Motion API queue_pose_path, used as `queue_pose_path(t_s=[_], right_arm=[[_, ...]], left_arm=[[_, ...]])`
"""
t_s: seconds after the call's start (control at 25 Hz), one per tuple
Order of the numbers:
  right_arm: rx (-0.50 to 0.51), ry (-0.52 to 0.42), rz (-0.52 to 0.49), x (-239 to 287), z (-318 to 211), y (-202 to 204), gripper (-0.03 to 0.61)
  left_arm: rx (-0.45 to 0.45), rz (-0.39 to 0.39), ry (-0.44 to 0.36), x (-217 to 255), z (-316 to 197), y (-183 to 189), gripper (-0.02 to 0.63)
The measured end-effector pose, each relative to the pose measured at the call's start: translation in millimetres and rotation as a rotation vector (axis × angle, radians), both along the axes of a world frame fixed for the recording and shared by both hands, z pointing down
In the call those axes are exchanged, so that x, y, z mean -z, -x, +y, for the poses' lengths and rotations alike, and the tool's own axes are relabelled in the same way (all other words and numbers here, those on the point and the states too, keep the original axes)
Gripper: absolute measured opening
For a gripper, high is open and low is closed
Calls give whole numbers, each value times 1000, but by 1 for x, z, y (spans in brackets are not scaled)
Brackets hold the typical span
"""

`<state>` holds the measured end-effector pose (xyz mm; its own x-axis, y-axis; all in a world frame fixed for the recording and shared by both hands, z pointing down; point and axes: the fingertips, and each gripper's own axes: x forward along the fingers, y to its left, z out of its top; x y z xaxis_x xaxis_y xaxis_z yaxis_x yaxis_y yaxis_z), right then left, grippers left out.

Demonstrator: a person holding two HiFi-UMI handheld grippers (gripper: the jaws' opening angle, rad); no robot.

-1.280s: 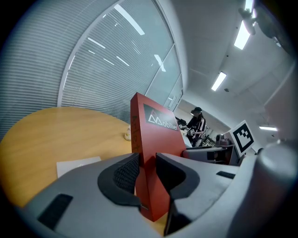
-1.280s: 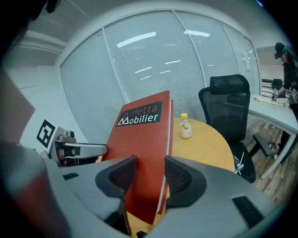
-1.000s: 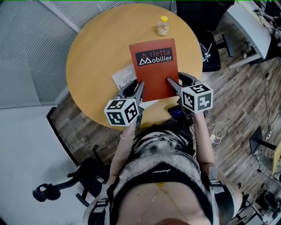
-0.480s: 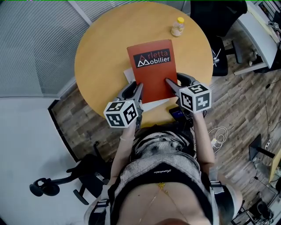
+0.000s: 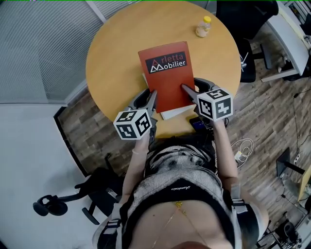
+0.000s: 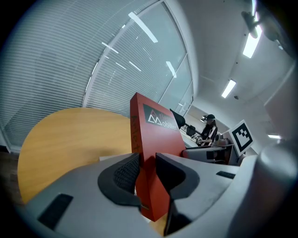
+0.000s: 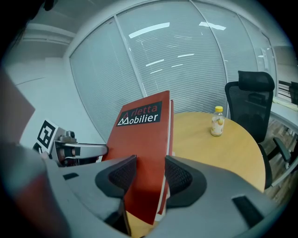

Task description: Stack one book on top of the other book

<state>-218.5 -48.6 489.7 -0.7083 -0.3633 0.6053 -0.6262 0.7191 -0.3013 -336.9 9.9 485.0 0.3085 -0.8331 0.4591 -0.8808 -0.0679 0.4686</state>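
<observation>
A red book (image 5: 167, 78) printed "Mobilier" lies over a white book (image 5: 177, 113) on the round wooden table (image 5: 112, 58). Only a sliver of the white book shows at the red book's left edge, plus its near edge. My left gripper (image 5: 153, 96) is shut on the red book's near left corner, and my right gripper (image 5: 186, 90) is shut on its near right corner. In the left gripper view the red book (image 6: 153, 139) is pinched between the pads of the left gripper (image 6: 148, 169). The right gripper view shows the red book (image 7: 139, 139) clamped in the right gripper (image 7: 150, 174).
A small yellow-capped bottle (image 5: 203, 26) stands at the table's far right, and also shows in the right gripper view as the bottle (image 7: 216, 122). A dark phone (image 5: 198, 124) lies by the near table edge. Black office chairs (image 5: 238, 14) stand beyond the table, and a chair base (image 5: 53, 206) sits on the floor.
Both grippers have carried the red book to the left across the table over the white book, which showed wide at the left before and is now mostly covered.
</observation>
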Motion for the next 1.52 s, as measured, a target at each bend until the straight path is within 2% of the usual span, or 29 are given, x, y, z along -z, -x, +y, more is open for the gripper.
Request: queue_pose_path(t_s=[0.52,1.04,1.52], right_arm=[[57,31,-18,-8,0,-4,202],[91,33,9,-15,-1,1,202],[101,74,17,-27,-3,7,202]], left_arm=[[66,19,7,-4,8,-7,102],[86,22,37,-14,10,-5,100],[97,41,60,-24,10,0,100]])
